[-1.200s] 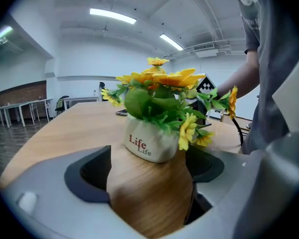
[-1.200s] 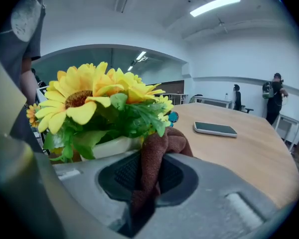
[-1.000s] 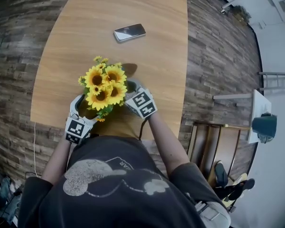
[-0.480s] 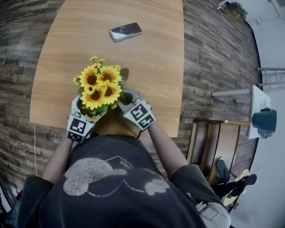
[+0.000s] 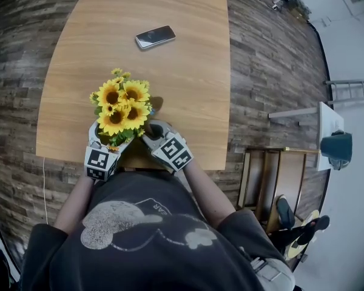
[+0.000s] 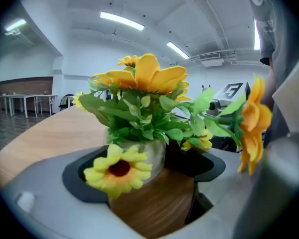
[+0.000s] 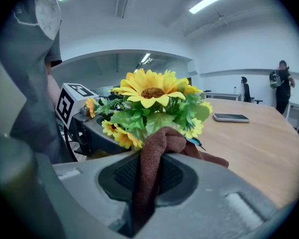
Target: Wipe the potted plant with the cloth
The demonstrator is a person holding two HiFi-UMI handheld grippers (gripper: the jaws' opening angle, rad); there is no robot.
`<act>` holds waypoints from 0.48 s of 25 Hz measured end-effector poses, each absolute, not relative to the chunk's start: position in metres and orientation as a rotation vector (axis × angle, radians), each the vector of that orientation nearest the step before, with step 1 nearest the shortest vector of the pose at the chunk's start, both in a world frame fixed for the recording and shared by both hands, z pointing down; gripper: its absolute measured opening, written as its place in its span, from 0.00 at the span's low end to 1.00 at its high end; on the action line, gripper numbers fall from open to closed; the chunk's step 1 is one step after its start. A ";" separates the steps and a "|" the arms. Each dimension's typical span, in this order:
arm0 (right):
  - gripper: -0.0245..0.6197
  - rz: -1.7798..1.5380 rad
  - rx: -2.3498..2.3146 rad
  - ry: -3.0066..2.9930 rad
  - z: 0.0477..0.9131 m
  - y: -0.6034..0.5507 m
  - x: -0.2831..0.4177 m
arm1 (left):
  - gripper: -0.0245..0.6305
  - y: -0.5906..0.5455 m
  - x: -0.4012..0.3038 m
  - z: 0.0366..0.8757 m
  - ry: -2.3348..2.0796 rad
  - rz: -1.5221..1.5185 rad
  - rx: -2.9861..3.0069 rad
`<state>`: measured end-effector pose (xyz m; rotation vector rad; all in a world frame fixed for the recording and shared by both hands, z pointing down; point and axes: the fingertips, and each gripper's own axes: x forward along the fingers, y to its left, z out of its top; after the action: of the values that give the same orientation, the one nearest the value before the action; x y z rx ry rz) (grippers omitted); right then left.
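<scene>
Mid-wipe, cloth (image 7: 157,148) against the foliage.
Left gripper (image 6: 148,166), fingers seemingly clamped round the potted plant (image 5: 118,111); right gripper (image 7: 149,183), fingers pinching the cloth; next, probably sweeping gently across petals.

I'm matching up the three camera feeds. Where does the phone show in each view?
Head view: phone near the top, on the table beyond the potted plant.
Left gripper view: not in it.
Right gripper view: right of centre, on the table past the flowers.
Shared landmark: the potted plant, in all three views.
</scene>
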<state>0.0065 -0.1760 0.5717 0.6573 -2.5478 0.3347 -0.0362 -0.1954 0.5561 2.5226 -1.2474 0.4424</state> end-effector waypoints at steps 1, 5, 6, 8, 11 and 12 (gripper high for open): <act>0.11 0.352 0.664 -2.555 0.572 -0.174 0.006 | 0.84 -0.196 -0.036 0.556 -1.256 0.449 2.521; 0.11 0.393 0.718 -2.565 0.571 -0.173 0.008 | 0.76 -0.201 -0.044 0.560 -1.331 0.462 2.495; 0.11 0.405 0.745 -2.566 0.570 -0.174 0.012 | 0.71 -0.203 -0.049 0.563 -1.361 0.469 2.481; 0.11 0.448 0.817 -2.566 0.569 -0.178 0.023 | 0.61 -0.205 -0.055 0.570 -1.394 0.455 2.469; 0.11 0.531 0.946 -2.558 0.567 -0.185 0.049 | 0.61 -0.206 -0.055 0.571 -1.402 0.448 2.467; 0.11 0.544 0.983 -2.550 0.567 -0.187 0.059 | 0.61 -0.206 -0.055 0.571 -1.403 0.452 2.467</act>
<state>0.0586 -0.1871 0.5670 0.9827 -2.5498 0.5435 -0.0546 -0.2065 0.5707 2.4675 -1.4028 0.4518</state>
